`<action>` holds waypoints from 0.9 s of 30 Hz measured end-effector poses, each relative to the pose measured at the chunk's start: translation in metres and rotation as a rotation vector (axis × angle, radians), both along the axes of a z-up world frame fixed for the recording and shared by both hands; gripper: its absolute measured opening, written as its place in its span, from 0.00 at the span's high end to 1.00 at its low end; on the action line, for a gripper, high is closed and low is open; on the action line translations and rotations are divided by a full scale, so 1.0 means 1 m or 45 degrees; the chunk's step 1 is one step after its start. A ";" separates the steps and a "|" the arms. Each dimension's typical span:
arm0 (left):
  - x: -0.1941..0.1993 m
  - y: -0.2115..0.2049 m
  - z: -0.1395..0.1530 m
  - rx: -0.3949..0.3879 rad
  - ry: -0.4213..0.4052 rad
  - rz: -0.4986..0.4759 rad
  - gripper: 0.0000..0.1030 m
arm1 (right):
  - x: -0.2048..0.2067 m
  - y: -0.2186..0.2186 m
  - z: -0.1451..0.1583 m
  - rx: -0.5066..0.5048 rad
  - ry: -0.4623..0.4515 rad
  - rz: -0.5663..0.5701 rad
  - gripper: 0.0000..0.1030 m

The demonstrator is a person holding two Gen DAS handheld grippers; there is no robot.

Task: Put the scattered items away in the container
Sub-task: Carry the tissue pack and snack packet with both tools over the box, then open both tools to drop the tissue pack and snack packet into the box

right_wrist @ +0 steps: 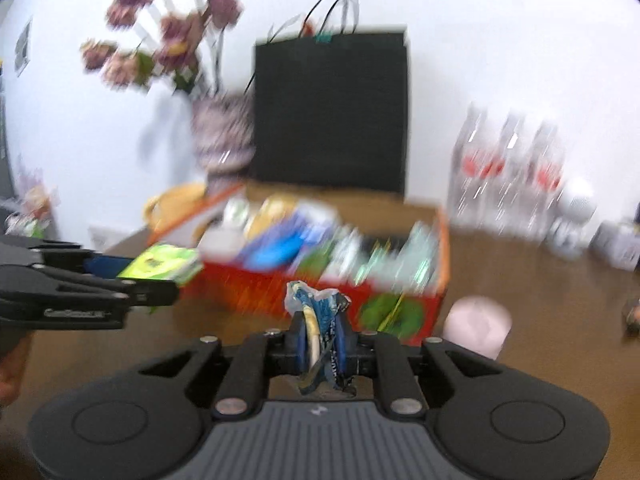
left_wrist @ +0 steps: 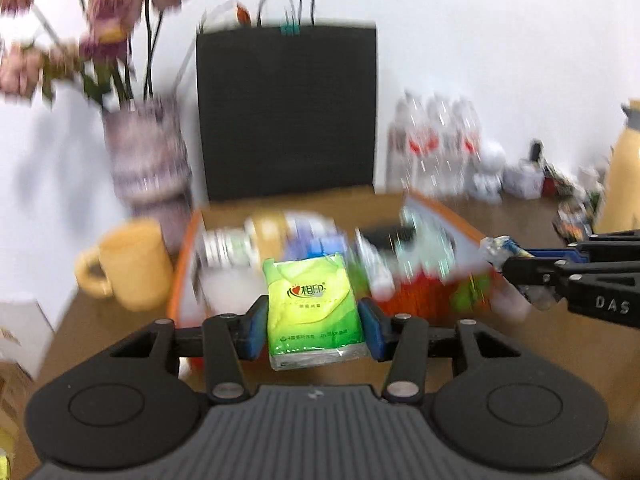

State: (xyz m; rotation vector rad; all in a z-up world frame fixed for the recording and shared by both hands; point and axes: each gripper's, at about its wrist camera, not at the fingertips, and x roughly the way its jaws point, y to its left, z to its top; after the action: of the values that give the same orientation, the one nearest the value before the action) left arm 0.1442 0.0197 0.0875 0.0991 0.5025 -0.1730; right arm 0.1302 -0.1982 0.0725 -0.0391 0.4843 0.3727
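Two handheld grippers hang above a brown wooden counter (right_wrist: 520,264), each carrying a small item. The left gripper (left_wrist: 312,320) has its blue-padded jaws pressed on the sides of a green-and-yellow tissue pack (left_wrist: 314,312), a soft, glossy plastic packet with printed lettering, held upright and clear of the counter, just in front of the box's near wall. The right gripper (right_wrist: 322,344) has its jaws closed tight on a crumpled blue-and-white wrapper (right_wrist: 316,320), thin and crinkled, its ends sticking out above and below the pads; it too is held off the counter, before the box's near wall.

Just beyond both stands the container, an open cardboard box (right_wrist: 442,240) with orange-red printed walls and plain brown flaps, already crowded with blurred packets and bottles in white, blue and green. A pale pink rounded object (right_wrist: 478,326) sits on the counter near the box's right front corner. A yellow ceramic mug (left_wrist: 128,264) stands beside the box's left wall.

Along the counter's far edge, against a white wall, stand a patterned vase (left_wrist: 148,152) of pink flowers (left_wrist: 108,8), a black paper bag (left_wrist: 286,112) with cord handles, and clear plastic bottles (left_wrist: 436,144) with red labels. Motion blur softens every detail.
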 end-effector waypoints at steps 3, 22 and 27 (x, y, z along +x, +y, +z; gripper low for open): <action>0.038 -0.005 0.013 0.000 -0.026 -0.001 0.52 | 0.032 -0.007 0.026 0.111 -0.007 -0.013 0.86; 0.109 -0.003 -0.031 -0.130 0.114 0.058 0.29 | 0.144 0.007 -0.004 0.078 0.263 -0.136 0.16; 0.109 -0.002 -0.024 -0.057 0.116 0.133 0.08 | 0.147 0.016 -0.008 0.022 0.324 -0.174 0.05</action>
State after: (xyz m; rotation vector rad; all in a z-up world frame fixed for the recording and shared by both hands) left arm 0.2529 0.0177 0.0632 0.0214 0.5927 -0.0870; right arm 0.2767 -0.1817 0.0642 0.0589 0.7308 0.2488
